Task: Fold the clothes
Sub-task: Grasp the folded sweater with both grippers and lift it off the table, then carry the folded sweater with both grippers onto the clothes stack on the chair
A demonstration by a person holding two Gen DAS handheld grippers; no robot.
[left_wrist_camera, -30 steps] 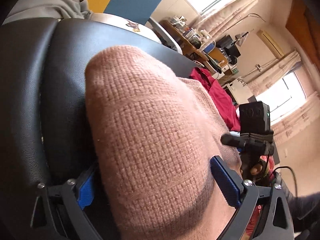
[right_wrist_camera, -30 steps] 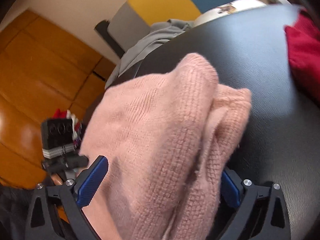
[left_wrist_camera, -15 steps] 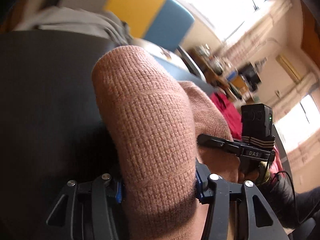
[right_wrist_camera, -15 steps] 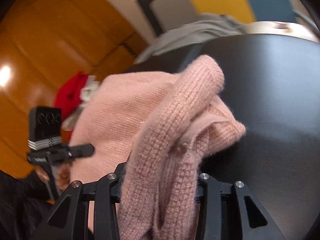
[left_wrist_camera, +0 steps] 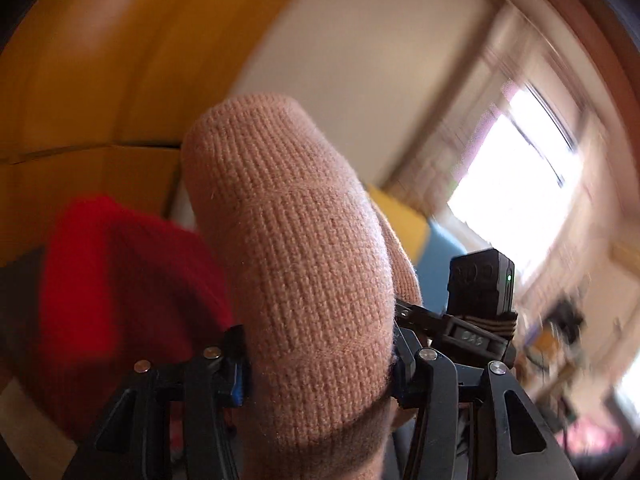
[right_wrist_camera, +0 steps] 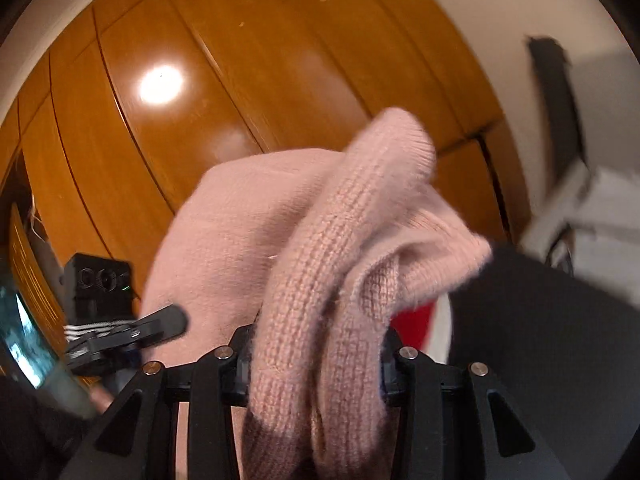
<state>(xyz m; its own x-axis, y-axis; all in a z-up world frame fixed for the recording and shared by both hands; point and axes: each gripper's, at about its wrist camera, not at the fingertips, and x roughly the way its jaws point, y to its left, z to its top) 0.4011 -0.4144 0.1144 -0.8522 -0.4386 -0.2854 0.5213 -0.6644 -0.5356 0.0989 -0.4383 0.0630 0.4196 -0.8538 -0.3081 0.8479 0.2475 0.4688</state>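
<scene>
We have the left claw (left_wrist_camera: 316,364) and right claw (right_wrist_camera: 314,364) both clamped tight on the pink knit sweater (right_wrist_camera: 320,248), held up between them, red garment (left_wrist_camera: 120,280) blurred behind it.

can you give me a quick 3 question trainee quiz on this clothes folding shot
1. True or false: both the left gripper and the right gripper are shut on the pink sweater.
2. Which colour is the other garment seen behind the sweater in the left wrist view? A) green B) red C) white
3. Fill in: in the right wrist view, the surface behind the sweater is made of glossy ______ panels.

Key: 1 true; 2 B; 3 wooden
</scene>
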